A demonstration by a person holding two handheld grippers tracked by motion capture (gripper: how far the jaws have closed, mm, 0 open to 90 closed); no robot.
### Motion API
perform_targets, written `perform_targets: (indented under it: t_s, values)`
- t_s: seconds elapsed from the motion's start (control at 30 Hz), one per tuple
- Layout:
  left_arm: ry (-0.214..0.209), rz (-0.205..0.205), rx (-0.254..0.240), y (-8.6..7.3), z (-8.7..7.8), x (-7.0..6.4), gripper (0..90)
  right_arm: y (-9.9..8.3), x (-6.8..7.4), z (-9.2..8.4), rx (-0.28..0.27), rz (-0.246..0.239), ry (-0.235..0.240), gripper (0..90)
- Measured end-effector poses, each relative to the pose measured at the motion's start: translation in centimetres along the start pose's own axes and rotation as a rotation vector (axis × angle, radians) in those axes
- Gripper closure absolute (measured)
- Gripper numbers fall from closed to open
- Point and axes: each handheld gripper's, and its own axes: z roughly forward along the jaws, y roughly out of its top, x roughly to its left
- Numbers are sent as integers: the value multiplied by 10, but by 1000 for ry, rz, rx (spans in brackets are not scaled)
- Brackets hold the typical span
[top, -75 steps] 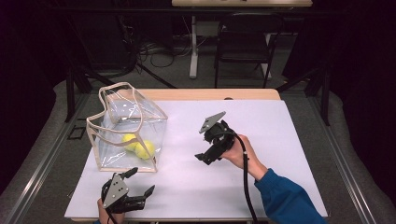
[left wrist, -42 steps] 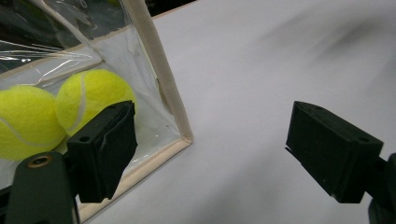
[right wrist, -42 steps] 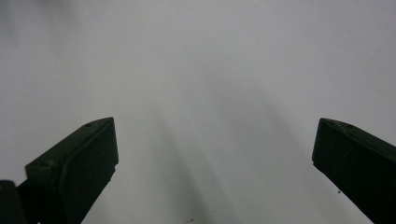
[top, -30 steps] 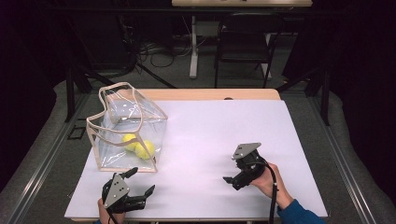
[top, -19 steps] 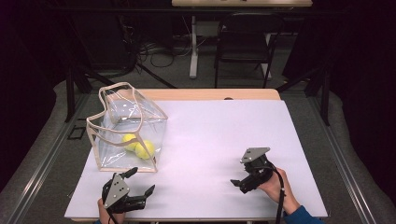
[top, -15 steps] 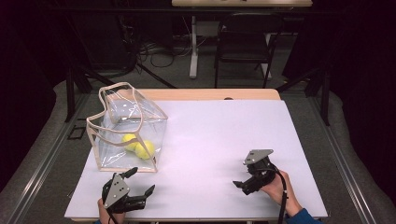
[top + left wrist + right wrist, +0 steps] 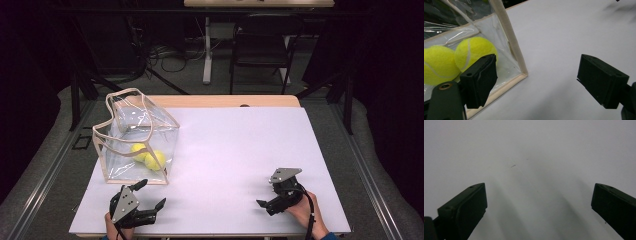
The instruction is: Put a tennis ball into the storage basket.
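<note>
High view shows a white worktop (image 7: 235, 150) with a clear plastic bag (image 7: 135, 137) trimmed in beige standing at centre left of the frame, its handles up and its mouth open. Two yellow tennis balls (image 7: 149, 156) lie touching each other on the bag's floor, near its lower right corner. Behind the worktop, at the top of the frame, a dark chair (image 7: 260, 50) and loose cables (image 7: 170, 52) sit on the floor. Nothing lies between the two grippers.

At lower left, the left gripper (image 7: 150, 195) rests just below the bag, its fingers spread wide and empty, one finger (image 7: 480, 80) close before the bag's corner. At lower right, well apart from the bag, the right gripper (image 7: 264, 202) lies low in a hand (image 7: 300, 212), fingers wide over bare worktop.
</note>
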Motion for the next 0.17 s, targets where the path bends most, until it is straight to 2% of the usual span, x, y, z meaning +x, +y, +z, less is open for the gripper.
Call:
perform_targets:
  t_s: [0.17]
  values:
    - [-3,-1,3,0,1,0,160,-1,1,1,12,4,-2,0]
